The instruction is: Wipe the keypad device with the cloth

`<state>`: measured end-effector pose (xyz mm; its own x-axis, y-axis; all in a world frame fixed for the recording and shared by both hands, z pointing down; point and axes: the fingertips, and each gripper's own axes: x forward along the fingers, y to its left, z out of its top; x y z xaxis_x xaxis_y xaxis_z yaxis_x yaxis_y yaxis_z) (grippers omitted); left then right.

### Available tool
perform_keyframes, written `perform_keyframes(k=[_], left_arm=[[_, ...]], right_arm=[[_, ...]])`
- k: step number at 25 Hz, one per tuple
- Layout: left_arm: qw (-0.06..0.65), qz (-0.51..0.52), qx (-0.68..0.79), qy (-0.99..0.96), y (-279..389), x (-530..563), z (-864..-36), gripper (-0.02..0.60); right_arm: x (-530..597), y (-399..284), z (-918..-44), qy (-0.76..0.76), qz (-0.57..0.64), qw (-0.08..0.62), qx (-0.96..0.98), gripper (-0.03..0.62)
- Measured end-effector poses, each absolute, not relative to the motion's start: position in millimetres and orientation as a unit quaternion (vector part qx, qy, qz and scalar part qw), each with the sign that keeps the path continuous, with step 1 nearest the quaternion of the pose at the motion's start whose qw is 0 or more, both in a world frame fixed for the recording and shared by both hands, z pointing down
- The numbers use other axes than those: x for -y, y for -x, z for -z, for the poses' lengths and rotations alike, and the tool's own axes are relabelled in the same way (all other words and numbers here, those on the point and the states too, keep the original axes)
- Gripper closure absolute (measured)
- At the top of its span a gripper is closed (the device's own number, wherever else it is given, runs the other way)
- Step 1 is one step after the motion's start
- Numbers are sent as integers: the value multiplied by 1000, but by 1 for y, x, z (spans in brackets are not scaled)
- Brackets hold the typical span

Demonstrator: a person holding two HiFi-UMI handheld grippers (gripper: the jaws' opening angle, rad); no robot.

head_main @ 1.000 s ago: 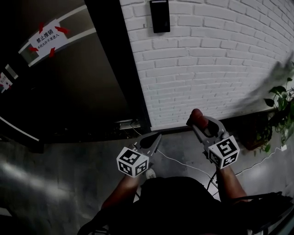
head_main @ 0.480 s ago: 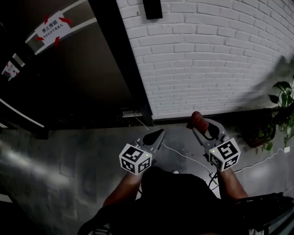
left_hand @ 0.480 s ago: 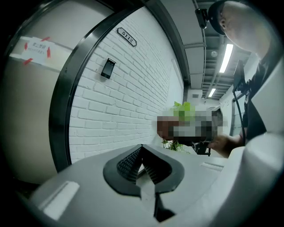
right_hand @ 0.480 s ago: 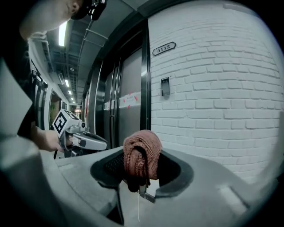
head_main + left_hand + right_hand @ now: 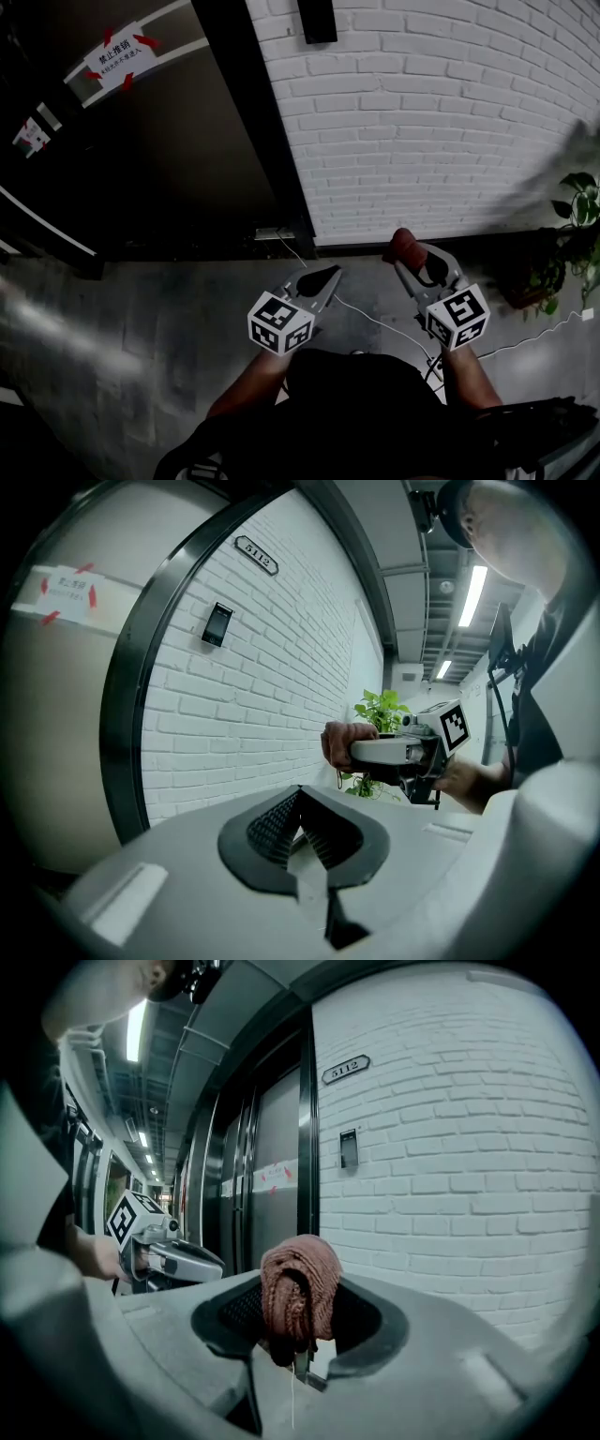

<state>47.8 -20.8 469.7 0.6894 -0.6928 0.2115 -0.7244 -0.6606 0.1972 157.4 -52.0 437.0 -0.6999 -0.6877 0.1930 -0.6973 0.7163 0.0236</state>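
Note:
The keypad device (image 5: 317, 19) is a black upright box high on the white brick wall, cut off by the top edge of the head view; it also shows as the keypad device (image 5: 217, 624) and the keypad device (image 5: 348, 1147). A reddish-brown cloth (image 5: 403, 243) is bunched at the tip of my right gripper (image 5: 406, 253), which is shut on the cloth (image 5: 298, 1290). My left gripper (image 5: 328, 274) is shut with nothing in it, its jaws meeting at the tip. Both grippers are held low, well below the keypad and apart from the wall.
A dark door (image 5: 159, 159) with a taped white sign (image 5: 118, 60) stands left of a black frame (image 5: 255, 131). A potted plant (image 5: 577, 220) is at the right. A white cable (image 5: 375, 319) runs across the grey floor. A number plate (image 5: 343, 1069) hangs above the keypad.
The keypad has slid upward in the head view, now partly cut off. My left gripper has drifted a little right. The right gripper still holds the cloth in much the same place.

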Motion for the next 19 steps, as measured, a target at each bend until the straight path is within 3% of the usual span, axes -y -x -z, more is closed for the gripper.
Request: perform_keyframes(k=[19], left_arm=[[119,-48,404,-906,-30,20,-456,565]], right_arm=[[49,-144,-438,-372,-27,93,923,439]])
